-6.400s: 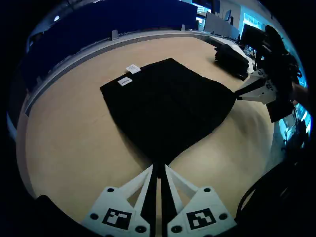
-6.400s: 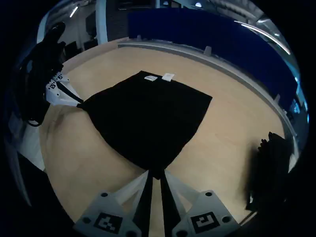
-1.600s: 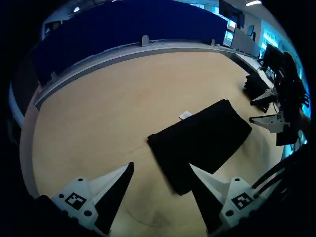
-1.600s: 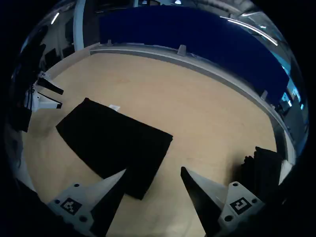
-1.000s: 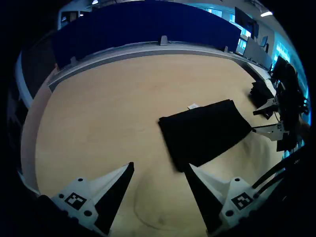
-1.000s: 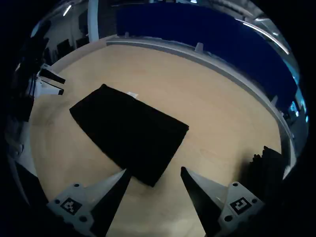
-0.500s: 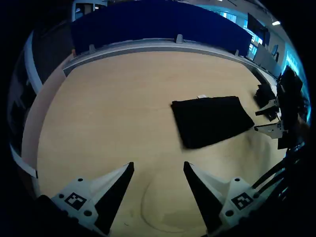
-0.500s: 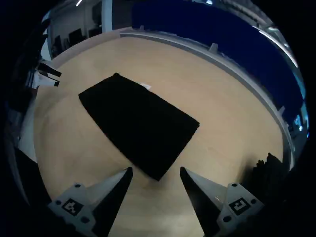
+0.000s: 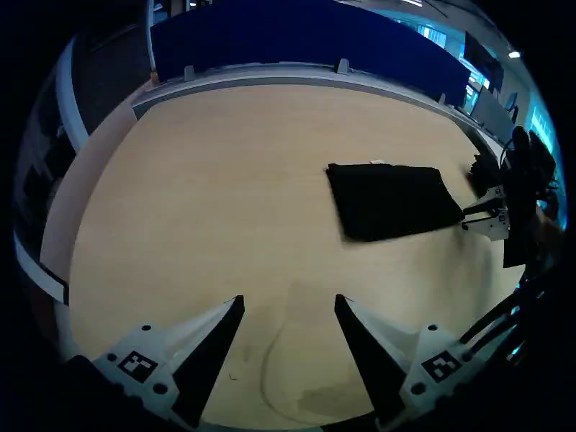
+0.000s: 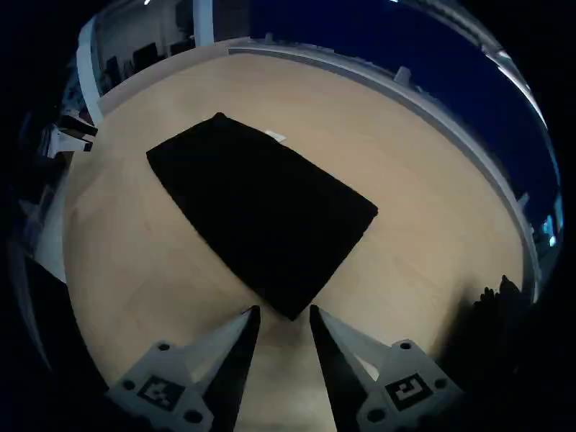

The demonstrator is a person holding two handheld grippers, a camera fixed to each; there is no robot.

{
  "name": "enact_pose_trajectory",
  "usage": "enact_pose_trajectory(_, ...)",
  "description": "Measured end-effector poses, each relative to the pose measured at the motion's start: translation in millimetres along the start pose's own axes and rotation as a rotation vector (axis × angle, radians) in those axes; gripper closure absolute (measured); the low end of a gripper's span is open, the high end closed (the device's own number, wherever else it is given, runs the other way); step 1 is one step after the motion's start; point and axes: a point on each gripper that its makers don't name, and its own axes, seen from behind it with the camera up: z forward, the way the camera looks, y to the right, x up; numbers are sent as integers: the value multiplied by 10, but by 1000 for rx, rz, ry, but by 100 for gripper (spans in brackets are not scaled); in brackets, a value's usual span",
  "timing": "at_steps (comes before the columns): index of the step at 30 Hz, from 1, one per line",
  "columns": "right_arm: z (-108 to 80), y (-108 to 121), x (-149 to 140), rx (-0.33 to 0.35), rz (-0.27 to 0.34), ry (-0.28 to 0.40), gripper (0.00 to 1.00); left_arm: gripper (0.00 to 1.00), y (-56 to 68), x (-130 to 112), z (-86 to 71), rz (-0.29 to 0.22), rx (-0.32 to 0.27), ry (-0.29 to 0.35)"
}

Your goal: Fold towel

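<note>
Fingers (image 9: 212, 338) of the left claw (image 9: 288, 299) are spread wide above the bare wooden tabletop (image 9: 216, 201). They hold nothing and touch nothing. The towel (image 9: 392, 200) lies well ahead of them and off to the right.

The right claw (image 10: 283, 311) is open by a narrow gap. The nearest corner of the towel (image 10: 259, 209) sits just at that gap, but neither finger presses on it. Whether the tips touch the cloth cannot be told. From the left gripper view, the right claw (image 9: 466, 218) sits at the towel's right-hand corner with its two fingers apart. In the right gripper view, the left claw (image 10: 88, 139) is far off at the left edge, away from the cloth.

The towel is black, folded into a flat rectangle and lying on the tabletop. A small white tag (image 10: 275, 135) sticks out from its far edge, also seen in the left gripper view (image 9: 376, 162). Any writing on it is too small to read. Each claw base carries square black-and-white markers (image 9: 137, 366). A dark stack (image 10: 497, 317) rests on the tabletop to the right, and a blue partition (image 9: 302, 36) runs along the far edge.
</note>
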Motion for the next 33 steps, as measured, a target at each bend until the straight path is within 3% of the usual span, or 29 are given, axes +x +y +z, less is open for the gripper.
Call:
enact_pose_trajectory(3,19,-3,-20,6,-2,-4,53,7,-18,-23,-14,0,2,-2)
enact_pose_trajectory(19,46,11,-60,3,-12,-7,95,7,3,-95,-13,8,-6,-10)
enact_pose_trajectory(26,14,16,2,-3,-9,21,97,7,39,-97,-4,9,-14,-9)
enact_pose_trajectory(33,-153,24,255,-16,-37,64,97,7,54,-107,-30,2,-20,-7)
